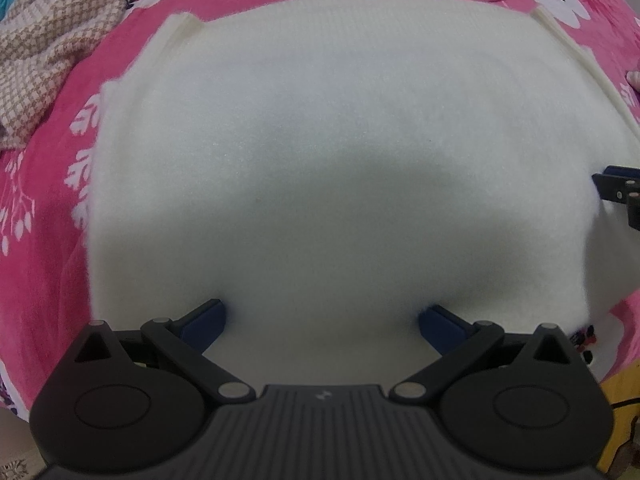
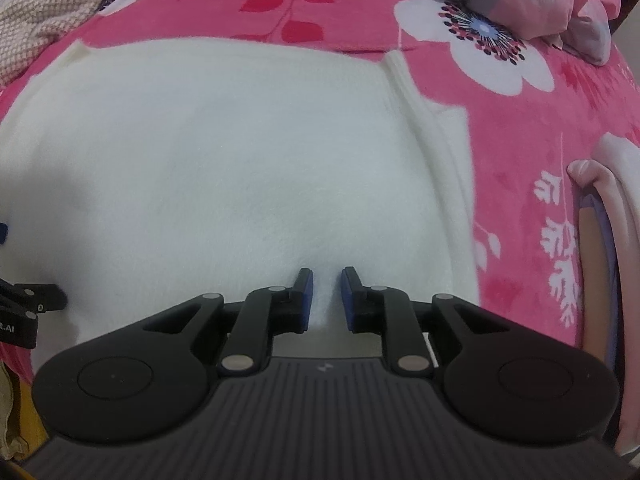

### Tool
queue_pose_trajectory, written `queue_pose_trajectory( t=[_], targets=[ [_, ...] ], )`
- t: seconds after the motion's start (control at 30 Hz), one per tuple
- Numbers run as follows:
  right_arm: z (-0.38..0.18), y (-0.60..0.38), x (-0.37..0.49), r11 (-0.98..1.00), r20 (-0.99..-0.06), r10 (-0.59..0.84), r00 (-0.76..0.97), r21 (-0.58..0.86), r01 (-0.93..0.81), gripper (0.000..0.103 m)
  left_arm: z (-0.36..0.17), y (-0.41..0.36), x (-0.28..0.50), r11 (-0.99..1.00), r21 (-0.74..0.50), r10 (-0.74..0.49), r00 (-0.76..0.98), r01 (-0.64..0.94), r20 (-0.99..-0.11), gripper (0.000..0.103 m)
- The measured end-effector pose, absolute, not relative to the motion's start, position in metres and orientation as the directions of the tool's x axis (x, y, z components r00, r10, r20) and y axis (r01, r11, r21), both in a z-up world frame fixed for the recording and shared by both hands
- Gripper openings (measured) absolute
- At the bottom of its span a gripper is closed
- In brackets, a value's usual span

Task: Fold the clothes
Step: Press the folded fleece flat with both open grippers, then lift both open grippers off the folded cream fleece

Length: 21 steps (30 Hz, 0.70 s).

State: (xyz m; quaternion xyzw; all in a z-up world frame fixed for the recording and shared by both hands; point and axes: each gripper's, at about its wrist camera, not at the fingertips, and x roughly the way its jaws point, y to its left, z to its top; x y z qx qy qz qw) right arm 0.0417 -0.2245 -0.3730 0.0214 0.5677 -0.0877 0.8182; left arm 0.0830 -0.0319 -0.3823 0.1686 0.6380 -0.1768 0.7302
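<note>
The left hand-held gripper [image 1: 322, 320] points down at a white garment [image 1: 340, 160] with its blue-padded fingers [image 1: 208, 322] spread wide apart, both tips resting at the near edge of the cloth and nothing pinched between them. The right hand-held gripper [image 2: 327, 300] stands at the same near edge further to the right, its fingers [image 2: 306, 300] close together with a narrow gap; a small ridge of the white fabric rises in that gap, but whether the pads press on it cannot be told. In the left wrist view the right one shows as a dark shape at the right border, and in the right wrist view the left one shows at the left border, so the two are side by side along the near hem. The garment lies flat and folded, spreading away from both toward its far edge, where thick ribbed bands [image 2: 404, 76] turn up at the two far corners. It rests on a bed with a pink flowered blanket [image 2: 520, 128]. A beige checked cloth [image 1: 48, 48] lies crumpled beyond the far left corner, apart from the garment, and a pink and grey bundle [image 2: 560, 4] sits at the far right.
</note>
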Motion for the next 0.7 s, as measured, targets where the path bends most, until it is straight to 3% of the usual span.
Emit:
queue_pose_trajectory(
  t=[0.7],
  targets=[
    [-0.3729, -0.2267, 0.042, 0.982, -0.935, -0.112, 0.336, -0.053, 0.18, 0.015, -0.3801, -0.0367, 0.0749, 0.851, 0.044, -0.039, 0.145, 0.524, -0.989, 0.103]
  ],
)
